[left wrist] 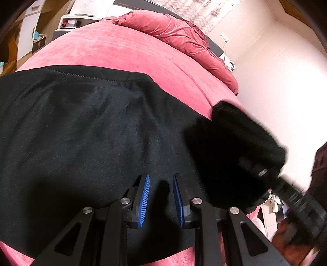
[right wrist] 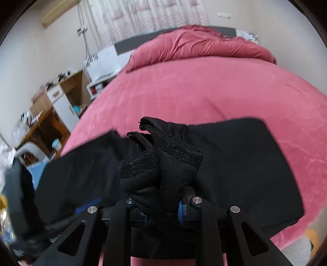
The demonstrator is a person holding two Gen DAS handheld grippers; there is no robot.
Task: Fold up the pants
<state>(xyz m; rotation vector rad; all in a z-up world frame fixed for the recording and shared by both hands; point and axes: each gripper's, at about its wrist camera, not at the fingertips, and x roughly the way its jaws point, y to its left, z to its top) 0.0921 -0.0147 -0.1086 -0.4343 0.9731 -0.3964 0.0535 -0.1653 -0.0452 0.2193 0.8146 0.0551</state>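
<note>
The black pants lie spread flat across the near part of a bed covered by a pink bedspread, a stitched hem running along their far edge in the left wrist view. The left gripper hangs low over the dark cloth with its 2 blue ribbed pads standing apart, a narrow gap between them; black fabric shows in that gap, but whether the pads actually pinch it cannot be told. To its right, the right gripper comes in blurred, with a bunched end of the pants wrapped over its tip. In the right wrist view that gripper is clamped on this bunch: a thick wad of doubled black cloth rises from between the pads, only slivers of blue showing at its sides, and 2 stitched edges stick up at the top of the wad. The rest of the pants stretches flat behind it, left and right. At the head of the bed lies a crumpled pink duvet in front of a dark headboard; a patterned curtain hangs behind, and wooden and white cabinets stand on the left side of the bed.
</note>
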